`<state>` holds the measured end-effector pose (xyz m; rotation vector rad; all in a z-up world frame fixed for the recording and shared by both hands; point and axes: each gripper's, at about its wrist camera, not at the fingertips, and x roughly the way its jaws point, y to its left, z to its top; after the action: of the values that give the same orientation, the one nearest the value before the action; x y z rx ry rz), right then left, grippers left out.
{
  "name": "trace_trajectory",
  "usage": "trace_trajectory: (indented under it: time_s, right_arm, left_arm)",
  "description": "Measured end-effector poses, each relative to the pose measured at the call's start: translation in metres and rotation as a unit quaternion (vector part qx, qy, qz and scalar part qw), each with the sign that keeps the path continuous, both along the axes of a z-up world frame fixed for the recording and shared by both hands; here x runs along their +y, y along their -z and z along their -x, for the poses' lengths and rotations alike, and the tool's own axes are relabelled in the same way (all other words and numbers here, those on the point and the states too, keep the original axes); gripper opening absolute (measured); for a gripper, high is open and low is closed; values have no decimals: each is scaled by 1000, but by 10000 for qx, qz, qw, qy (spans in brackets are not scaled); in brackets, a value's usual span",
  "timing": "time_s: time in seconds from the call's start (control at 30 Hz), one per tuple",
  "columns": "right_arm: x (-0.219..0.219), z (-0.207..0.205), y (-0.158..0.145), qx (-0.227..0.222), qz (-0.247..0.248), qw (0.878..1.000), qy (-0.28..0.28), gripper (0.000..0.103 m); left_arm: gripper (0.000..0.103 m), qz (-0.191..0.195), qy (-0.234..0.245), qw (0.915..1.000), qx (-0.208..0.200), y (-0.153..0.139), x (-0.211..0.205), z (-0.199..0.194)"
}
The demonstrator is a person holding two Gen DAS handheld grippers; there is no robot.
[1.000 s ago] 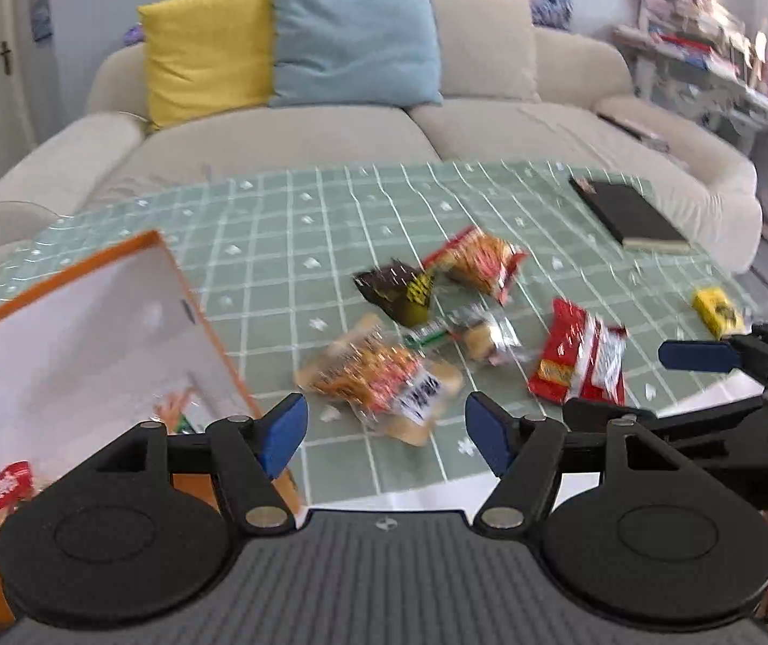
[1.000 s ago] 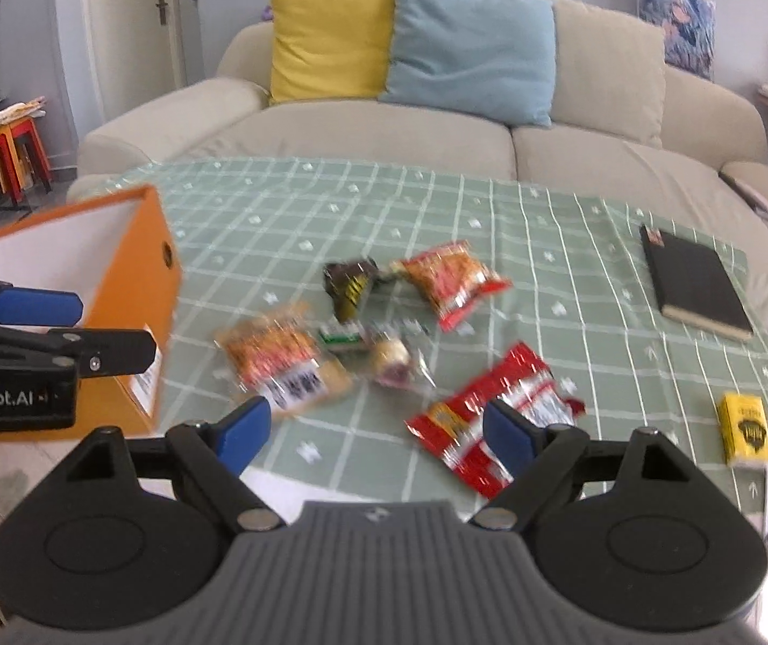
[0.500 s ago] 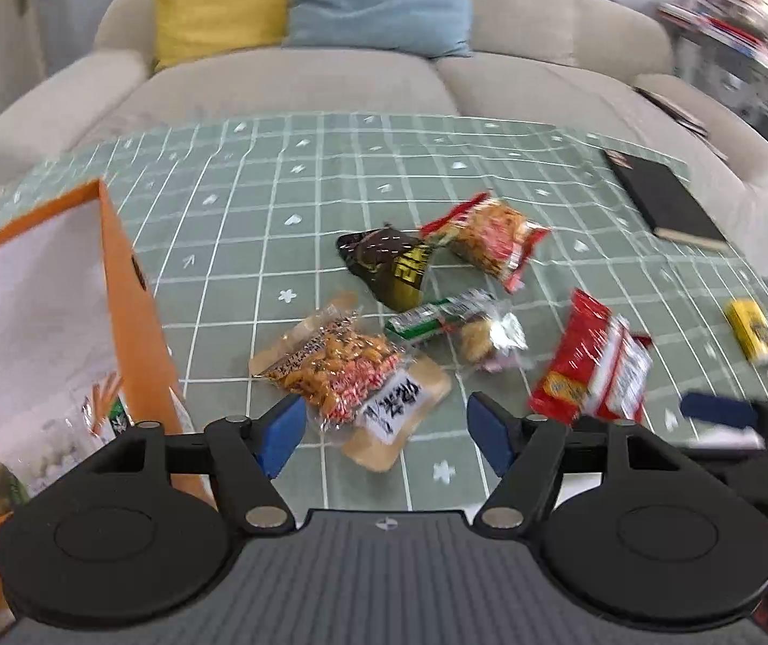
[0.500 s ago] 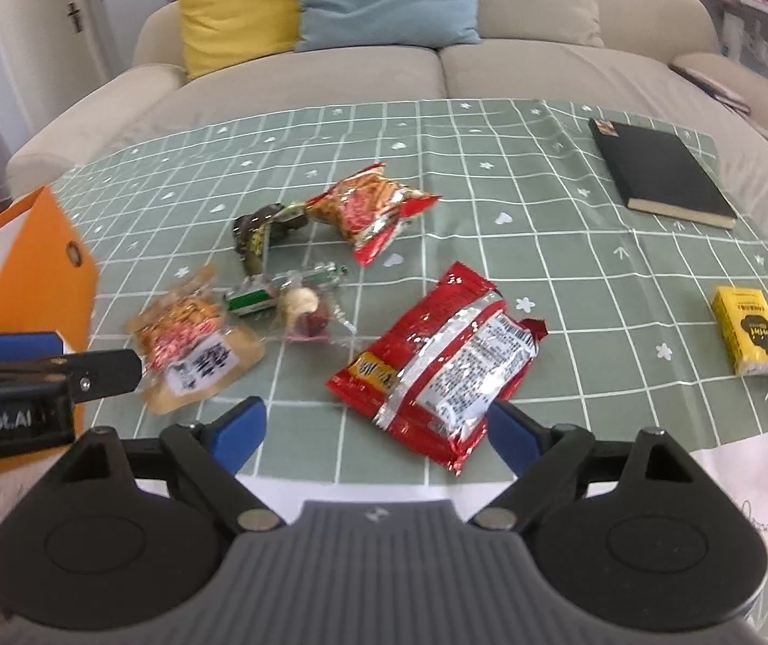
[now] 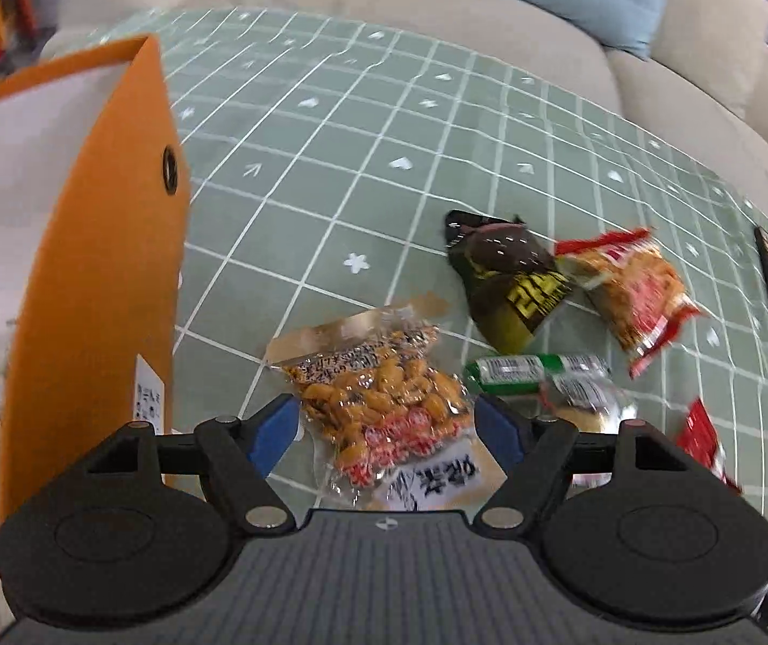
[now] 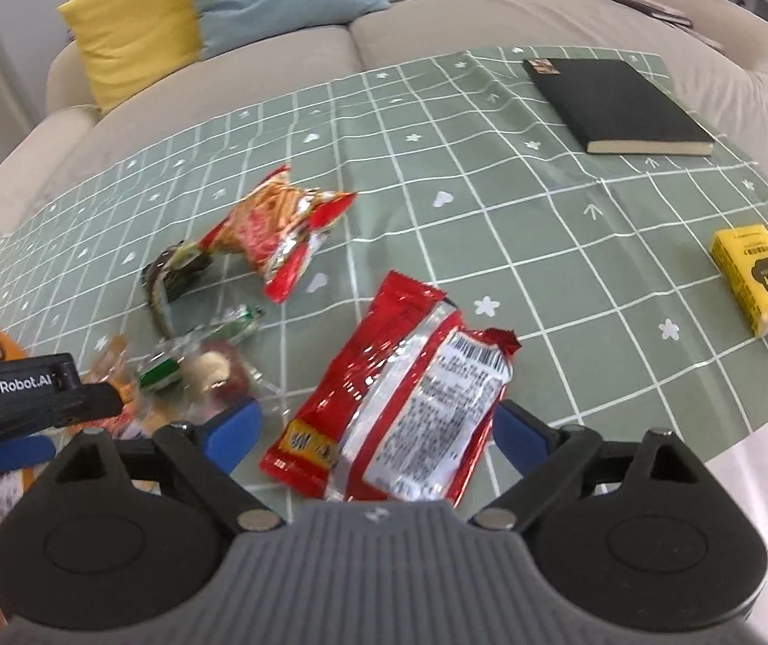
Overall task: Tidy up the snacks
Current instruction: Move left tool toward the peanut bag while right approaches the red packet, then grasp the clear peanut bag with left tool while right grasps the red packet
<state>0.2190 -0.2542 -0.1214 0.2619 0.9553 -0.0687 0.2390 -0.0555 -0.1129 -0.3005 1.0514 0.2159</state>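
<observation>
Several snack packs lie on a green checked tablecloth (image 5: 330, 172). My left gripper (image 5: 386, 430) is open, its jaws either side of a clear bag of orange nuts (image 5: 378, 403). Beyond lie a black-and-yellow pack (image 5: 513, 285), an orange-red pack (image 5: 631, 290) and a green-wrapped snack (image 5: 534, 368). My right gripper (image 6: 378, 430) is open, its jaws astride the near end of a long red packet (image 6: 405, 403). The orange-red pack (image 6: 276, 226) and the left gripper (image 6: 18, 392) show in the right wrist view.
An orange box (image 5: 99, 290) with white inside stands at the left, holding some packs. A black notebook (image 6: 620, 107) lies at the back right and a small yellow box (image 6: 760, 279) near the right edge. A beige sofa (image 6: 438, 27) with cushions stands behind the table.
Both grippers have moved forward and down toward the table. The left now frames the nut bag; the right now frames the red packet. Both stay open.
</observation>
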Motion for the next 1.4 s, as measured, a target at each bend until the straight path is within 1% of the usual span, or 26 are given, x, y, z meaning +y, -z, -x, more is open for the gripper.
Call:
trace_trajectory:
  time_s: [0.03,0.13,0.2,0.23,0.3,0.37,0.43,0.47,0.53,0.6,0.73,0.83,1.0,1.17,1.4]
  right_arm:
    - [0,-2,2,12,4,10000,45,91]
    - [1,-9,7,28,43,9999,90,91]
    - [4,-12,11,83,103,9999,83,91]
    - [6,-13,12,105,130,9999,42,91]
    - [12,-13,16,135,264,9995,-113,91]
    - [19,-13,18,154,505,9981,-308,91]
    - [23,-13,19,159,635,9969,-439,89]
    - [23,-12,19,155,654,9966,-476,88]
    - [25,-11,19,141,670,9961,-552,83]
    - [28,-9,18,164,730,9950,-657,82]
    - [37,-4,17,256,740,9924,-953,81]
    - [40,0,16,353,711,9900,-1167,81]
    - [44,18,14,558,617,9823,-1681,81]
    - [46,43,12,637,608,9745,-2062,81]
    - [44,67,12,548,513,9701,-2308,82]
  left_arm:
    - [88,17,-47,10000,25,2,0,-2]
    - [91,-156,-160,9997,110,6,1,-10]
    - [94,-113,-236,9995,195,9,4,-15]
    - [94,-119,-265,9993,238,10,5,-17]
    - [96,-190,-174,9991,326,14,4,-22]
    - [97,-278,-63,9991,320,15,3,-24]
    - [97,-264,41,9991,323,14,4,-23]
    - [95,-233,106,9991,330,14,4,-22]
    - [89,-196,304,9989,299,14,5,-19]
    - [81,-192,509,9981,298,13,4,-15]
    - [78,-93,893,9952,400,12,3,-5]
    - [77,-89,1279,9907,465,12,-2,7]
    - [77,-112,1952,9790,569,9,-7,28]
    - [76,-80,2416,9680,668,8,-9,47]
    - [77,-93,2954,9530,672,7,-13,74]
